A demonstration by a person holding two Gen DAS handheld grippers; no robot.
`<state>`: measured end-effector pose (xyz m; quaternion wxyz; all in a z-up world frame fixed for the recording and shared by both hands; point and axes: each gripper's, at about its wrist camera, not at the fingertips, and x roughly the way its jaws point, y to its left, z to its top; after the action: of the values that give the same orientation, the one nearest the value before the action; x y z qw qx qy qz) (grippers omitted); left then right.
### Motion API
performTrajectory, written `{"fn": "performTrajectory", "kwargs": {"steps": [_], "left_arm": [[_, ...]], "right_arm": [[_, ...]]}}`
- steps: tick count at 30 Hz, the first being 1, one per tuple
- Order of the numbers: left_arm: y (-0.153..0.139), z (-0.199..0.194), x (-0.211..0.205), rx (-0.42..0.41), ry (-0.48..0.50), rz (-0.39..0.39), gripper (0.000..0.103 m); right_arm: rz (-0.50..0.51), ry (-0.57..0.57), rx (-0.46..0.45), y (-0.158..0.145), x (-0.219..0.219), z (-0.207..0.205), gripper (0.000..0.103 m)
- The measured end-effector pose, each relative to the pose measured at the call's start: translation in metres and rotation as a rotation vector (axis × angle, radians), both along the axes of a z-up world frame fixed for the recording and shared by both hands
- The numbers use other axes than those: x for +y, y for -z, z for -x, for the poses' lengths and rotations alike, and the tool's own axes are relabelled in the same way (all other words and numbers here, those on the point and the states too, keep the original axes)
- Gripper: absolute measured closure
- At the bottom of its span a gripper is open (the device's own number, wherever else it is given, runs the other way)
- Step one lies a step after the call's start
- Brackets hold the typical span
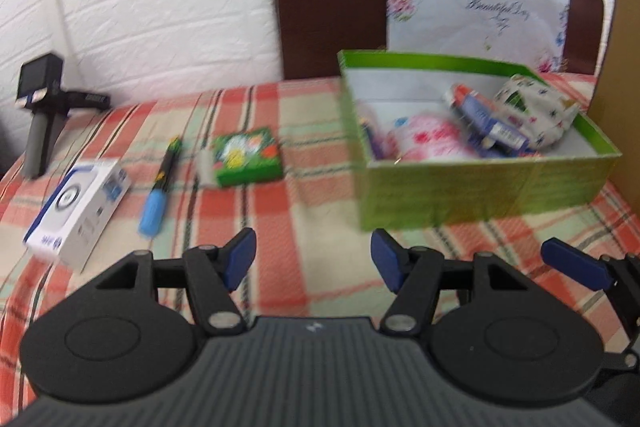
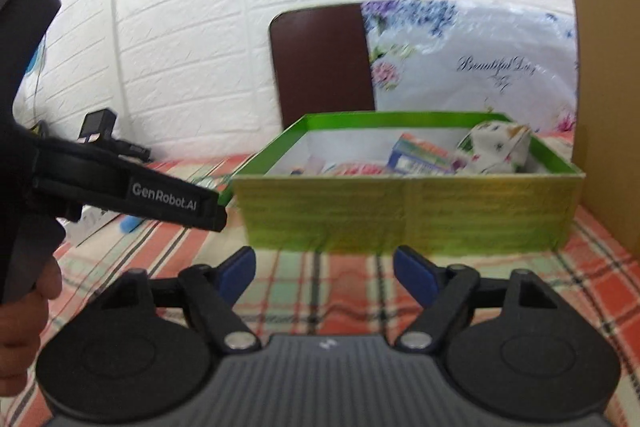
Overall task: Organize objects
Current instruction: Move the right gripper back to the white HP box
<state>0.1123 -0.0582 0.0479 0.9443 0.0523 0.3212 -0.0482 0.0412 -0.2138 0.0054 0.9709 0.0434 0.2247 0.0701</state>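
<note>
My left gripper [image 1: 312,259], fingers spread, empty; marker [image 1: 160,183] lies ahead-left, long axis pointing away. Right gripper [image 2: 324,275] spread too, facing the green box [image 2: 404,211].

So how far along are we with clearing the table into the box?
Partly done: the green cardboard box already holds several items, including a white patterned pouch. Nothing is in hand; the left gripper and right gripper are open. Left on the table: white carton, blue-capped pen, small green floral box.
</note>
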Motion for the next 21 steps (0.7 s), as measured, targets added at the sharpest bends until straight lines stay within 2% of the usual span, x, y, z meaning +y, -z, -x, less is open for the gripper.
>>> {"fn": "performTrajectory", "kwargs": {"steps": [9, 14, 18, 21], "left_arm": [[0.019, 0.013, 0.054, -0.007, -0.102, -0.044, 0.035], [0.026, 0.018, 0.094, -0.009, -0.167, -0.019, 0.035], [0.031, 0.024, 0.149, -0.041, -0.321, -0.010, 0.035], [0.039, 0.035, 0.194, -0.078, -0.464, -0.006, 0.035]], "right_arm": [[0.077, -0.113, 0.073, 0.013, 0.051, 0.003, 0.035], [0.127, -0.209, 0.105, 0.017, 0.084, 0.003, 0.040], [0.171, -0.319, 0.118, 0.018, 0.115, -0.003, 0.043], [0.122, -0.362, 0.104, 0.009, 0.133, -0.018, 0.043]]}}
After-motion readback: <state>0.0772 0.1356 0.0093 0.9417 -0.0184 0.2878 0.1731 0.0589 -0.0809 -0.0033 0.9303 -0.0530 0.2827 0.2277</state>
